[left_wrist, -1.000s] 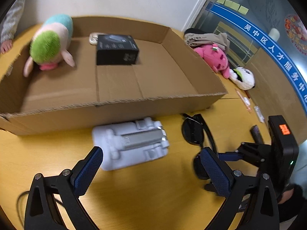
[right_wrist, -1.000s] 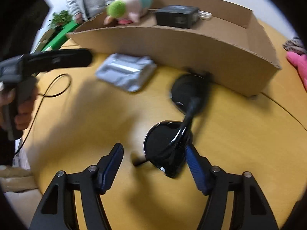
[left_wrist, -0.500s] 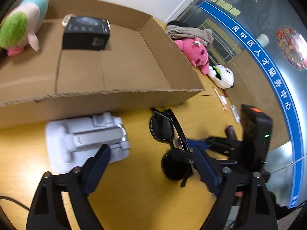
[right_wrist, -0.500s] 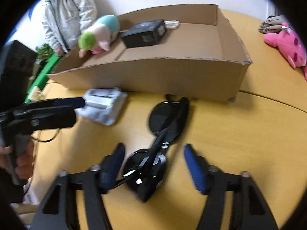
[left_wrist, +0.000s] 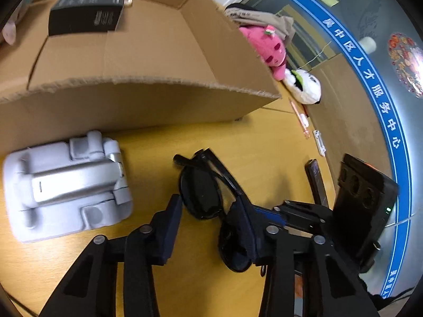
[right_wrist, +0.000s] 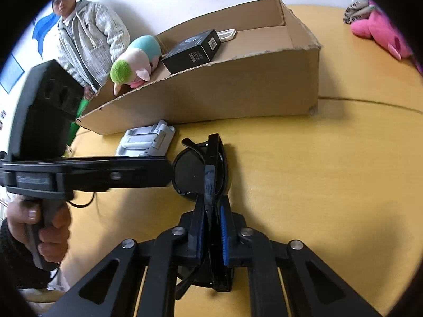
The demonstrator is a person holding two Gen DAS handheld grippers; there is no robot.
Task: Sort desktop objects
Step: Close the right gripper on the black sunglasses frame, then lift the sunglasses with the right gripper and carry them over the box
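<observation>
Black folded sunglasses (left_wrist: 201,190) lie on the yellow table in front of the cardboard box (left_wrist: 158,100). My right gripper (right_wrist: 212,206) is shut on the near end of the sunglasses (right_wrist: 201,171), its blue pads pressing the folded frame. My left gripper (left_wrist: 207,203) straddles the far lens and its jaws are closing; the lens sits between the fingers, with a small gap still showing at the left pad. In the right wrist view a left finger (right_wrist: 158,171) reaches the lens edge from the left. The right gripper's blue finger (left_wrist: 267,211) enters the left wrist view from the right.
A grey moulded pack (left_wrist: 66,185) lies left of the sunglasses. The box holds a black carton (left_wrist: 84,13), a phone (right_wrist: 227,34) and a green-headed plush (right_wrist: 134,60). A pink plush (left_wrist: 264,45), a white plush (left_wrist: 304,84) and pens (left_wrist: 301,116) lie right. A person (right_wrist: 87,39) stands behind.
My left gripper swung right from the grey pack to the sunglasses, lowered, and narrowed its jaws. My right gripper rolled and closed on the sunglasses.
</observation>
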